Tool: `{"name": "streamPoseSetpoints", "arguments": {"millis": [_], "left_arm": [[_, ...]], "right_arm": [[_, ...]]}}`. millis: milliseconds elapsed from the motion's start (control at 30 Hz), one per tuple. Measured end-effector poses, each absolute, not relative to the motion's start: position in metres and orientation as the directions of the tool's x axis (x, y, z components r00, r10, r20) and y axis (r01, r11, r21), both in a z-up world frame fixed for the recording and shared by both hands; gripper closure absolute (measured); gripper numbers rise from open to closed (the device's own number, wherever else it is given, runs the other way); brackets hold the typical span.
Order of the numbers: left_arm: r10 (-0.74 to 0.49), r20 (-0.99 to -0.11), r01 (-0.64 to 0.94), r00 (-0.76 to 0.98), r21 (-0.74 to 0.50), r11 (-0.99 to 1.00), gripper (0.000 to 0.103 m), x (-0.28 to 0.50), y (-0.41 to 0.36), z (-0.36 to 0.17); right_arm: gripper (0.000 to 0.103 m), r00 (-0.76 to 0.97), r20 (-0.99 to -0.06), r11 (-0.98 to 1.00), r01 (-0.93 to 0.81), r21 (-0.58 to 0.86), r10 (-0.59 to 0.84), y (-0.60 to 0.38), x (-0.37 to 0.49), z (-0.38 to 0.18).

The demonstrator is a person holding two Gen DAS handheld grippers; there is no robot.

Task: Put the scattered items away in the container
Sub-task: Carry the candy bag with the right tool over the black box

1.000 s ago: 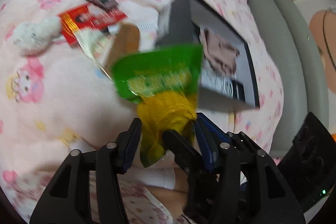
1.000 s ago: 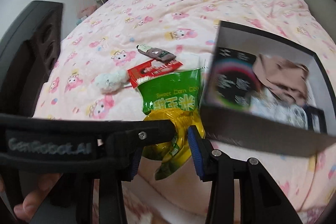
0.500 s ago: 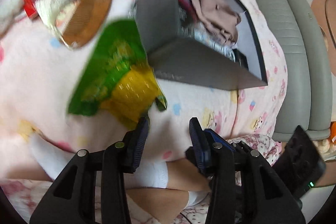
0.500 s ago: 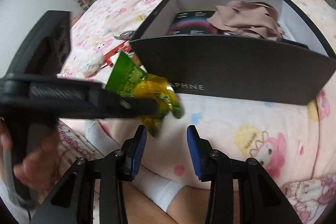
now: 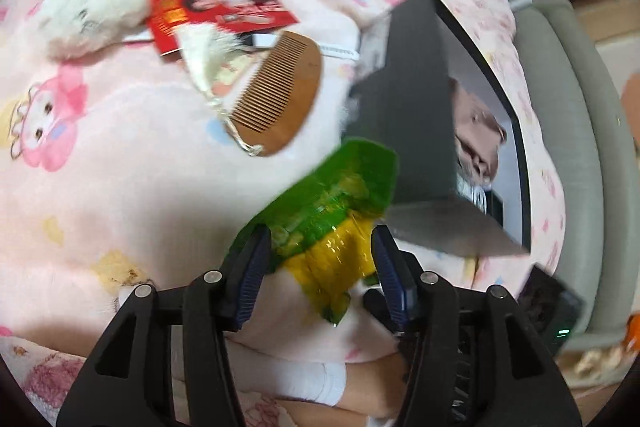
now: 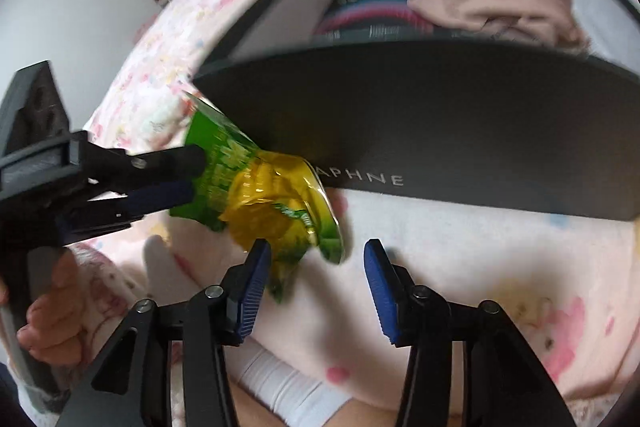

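Since half a second ago the snack bag (image 5: 332, 211) has swung from the left of the left wrist frame to lower centre, now between the widely spread fingers of the left gripper (image 5: 320, 267); motion blur hides whether either pad touches it. In the right wrist view the bag (image 6: 260, 195) sits centre left against the front wall of the dark box (image 6: 440, 131), and the right gripper (image 6: 316, 287) at lower centre is also spread, holding nothing. The pink bedspread (image 5: 120, 187) fills most of both frames. Inside the box, at upper right, lie a beige cloth (image 6: 500, 3) and a partly hidden dark striped item. Upper left of the left wrist view shows a comb (image 5: 280, 103), a red packet (image 5: 212, 11) and a white plush toy (image 5: 88, 19).
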State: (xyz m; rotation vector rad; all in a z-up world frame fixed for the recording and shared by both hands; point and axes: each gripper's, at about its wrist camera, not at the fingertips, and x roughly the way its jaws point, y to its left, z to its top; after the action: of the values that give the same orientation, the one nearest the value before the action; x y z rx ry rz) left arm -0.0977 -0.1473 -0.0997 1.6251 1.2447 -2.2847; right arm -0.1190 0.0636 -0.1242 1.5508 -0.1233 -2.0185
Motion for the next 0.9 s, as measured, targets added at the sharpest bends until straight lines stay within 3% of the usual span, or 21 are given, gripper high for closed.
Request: {"name": "streamPoseSetpoints", "arguments": {"millis": [100,300,467,567,800,900], "left_arm": [[0.332,-0.815,0.507,-0.474,-0.562,-0.654,0.05,-0.096,-0.155,-0.096],[0.156,-0.907,0.594,-0.392,-0.379,-0.709,0.049,-0.111,-0.153,-0.108],[0.194,-0.914,0.571,-0.355,-0.376,-0.73,0.046,-0.118,-0.146,-0.119],[0.269,-0.908,0.525,-0.321,-0.407,-0.748,0.051,-0.119,-0.136,-0.126],[0.349,-0.88,0.462,-0.324,-0.469,-0.753,0.055,-0.113,-0.128,-0.123],[0.364,-0.87,0.448,-0.332,-0.485,-0.751,0.055,-0.104,-0.125,-0.119]], "right_arm": [[0.057,-0.126,-0.825,-0.8,0.359,0.48,-0.552,0.066,-0.119,-0.14],[0.057,-0.185,-0.683,-0.706,0.251,0.662,-0.706,0.094,-0.125,-0.145],[0.057,-0.16,-0.67,-0.686,0.265,0.678,-0.724,0.093,-0.124,-0.15],[0.057,-0.143,-0.689,-0.691,0.328,0.644,-0.71,0.082,-0.117,-0.146],[0.057,-0.254,-0.735,-0.764,0.377,0.523,-0.629,0.095,-0.101,-0.119],[0.057,-0.256,-0.724,-0.758,0.364,0.541,-0.64,0.102,-0.105,-0.117]]}}
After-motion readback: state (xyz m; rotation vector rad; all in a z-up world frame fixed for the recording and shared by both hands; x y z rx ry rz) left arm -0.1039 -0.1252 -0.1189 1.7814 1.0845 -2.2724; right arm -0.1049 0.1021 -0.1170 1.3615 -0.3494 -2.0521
